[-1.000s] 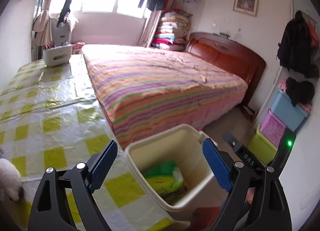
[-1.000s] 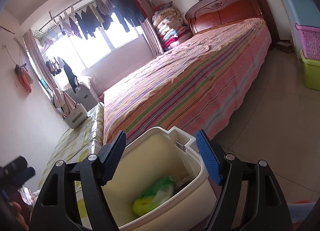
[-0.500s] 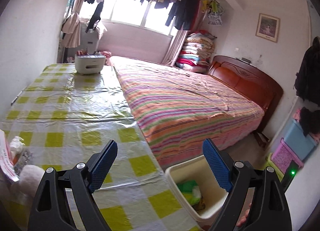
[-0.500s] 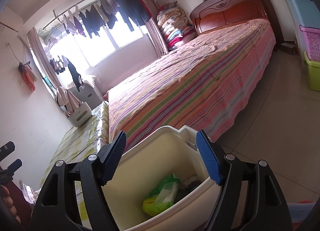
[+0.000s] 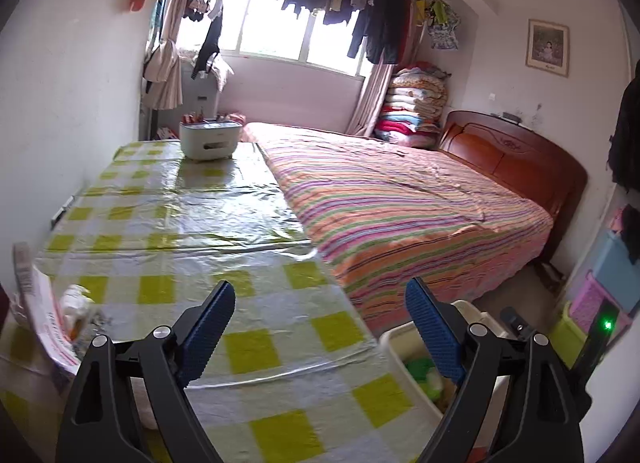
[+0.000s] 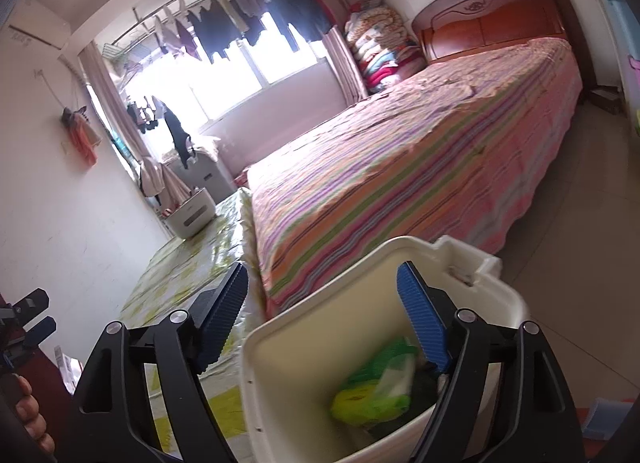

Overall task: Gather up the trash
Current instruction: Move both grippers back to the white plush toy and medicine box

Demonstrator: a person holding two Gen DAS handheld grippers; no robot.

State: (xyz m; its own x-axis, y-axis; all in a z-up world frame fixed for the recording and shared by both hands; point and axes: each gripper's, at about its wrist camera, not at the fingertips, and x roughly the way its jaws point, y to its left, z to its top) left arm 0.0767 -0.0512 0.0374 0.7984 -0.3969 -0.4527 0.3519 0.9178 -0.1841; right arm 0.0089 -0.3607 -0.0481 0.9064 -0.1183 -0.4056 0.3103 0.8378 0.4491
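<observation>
Hovering over the bin [image 6: 380,347], the right gripper [image 6: 324,319] is opening with nothing between its pads, green trash [image 6: 374,387] lying inside below. The left gripper [image 5: 320,327] gapes empty above the table's [image 5: 160,223] near edge, aimed, I judge, toward litter [image 5: 76,303] at its left edge.

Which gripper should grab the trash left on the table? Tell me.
Left. The left gripper is open and empty over the table, near the trash. The right gripper, jaws opening, empty, hangs over the bin.
</observation>
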